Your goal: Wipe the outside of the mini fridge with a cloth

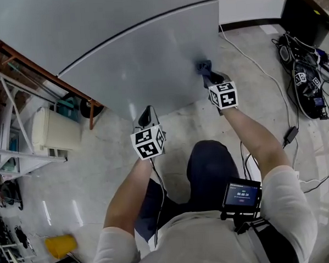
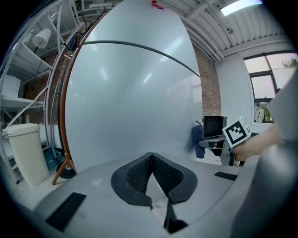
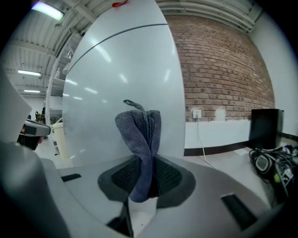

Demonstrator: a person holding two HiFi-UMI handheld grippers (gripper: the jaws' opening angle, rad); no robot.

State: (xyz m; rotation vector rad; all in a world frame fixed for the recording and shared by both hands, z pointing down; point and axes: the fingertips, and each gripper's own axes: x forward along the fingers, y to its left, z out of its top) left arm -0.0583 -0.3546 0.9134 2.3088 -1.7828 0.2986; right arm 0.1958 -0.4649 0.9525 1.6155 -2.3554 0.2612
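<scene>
Wiping was in hand: the right gripper (image 1: 210, 76) pinched the blue-grey cloth (image 3: 139, 139) against the mini fridge (image 1: 149, 52) door, right of centre. The left gripper (image 2: 150, 174), jaws together on nothing, hovered lower left. Next, I judged, a sweep across the untouched panel.

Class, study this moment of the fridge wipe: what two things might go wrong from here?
1. The cloth is pinched as a narrow bunch in the right gripper, so it may slip out or leave patches of the fridge unwiped.
2. The left gripper is shut, empty and pointed at the fridge; its hard tip might knock it.
</scene>
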